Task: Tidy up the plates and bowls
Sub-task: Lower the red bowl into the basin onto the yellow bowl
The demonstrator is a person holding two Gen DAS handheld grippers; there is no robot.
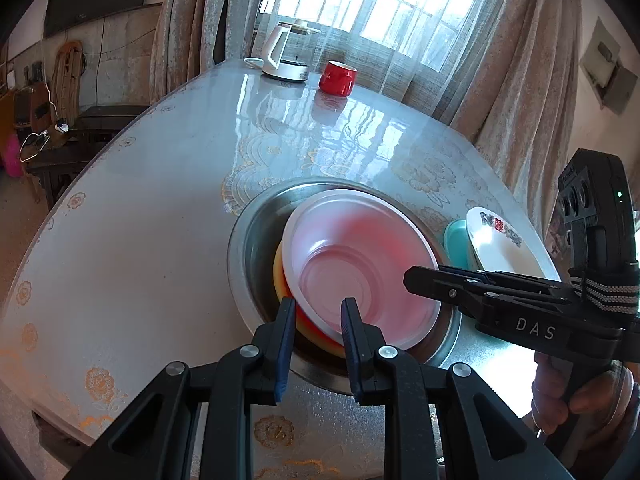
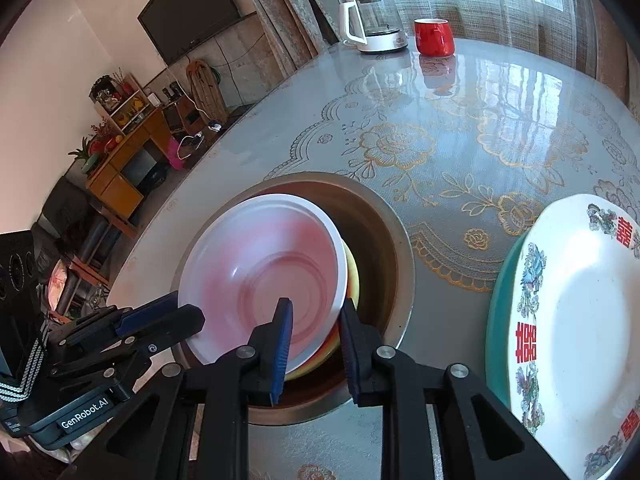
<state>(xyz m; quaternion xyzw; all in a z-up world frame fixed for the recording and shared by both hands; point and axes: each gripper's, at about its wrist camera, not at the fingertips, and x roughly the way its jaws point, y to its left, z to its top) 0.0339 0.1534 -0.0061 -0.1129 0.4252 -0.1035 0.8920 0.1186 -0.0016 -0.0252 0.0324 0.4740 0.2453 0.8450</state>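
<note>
the table carries a steel basin holding stacked bowls, the white plastic bowl on top; it looks light, thin and slick, best pinched at the rim. both the left gripper and right gripper clench that rim. the patterned plate on a teal dish sits just beside.

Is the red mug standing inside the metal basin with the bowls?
No, the red mug stands on the table's far end beside the white kettle, well apart from the metal basin.

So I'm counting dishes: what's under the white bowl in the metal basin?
Under the white bowl show the rims of a yellow dish and a red-orange one. Anything lower in the metal basin is covered.
</note>
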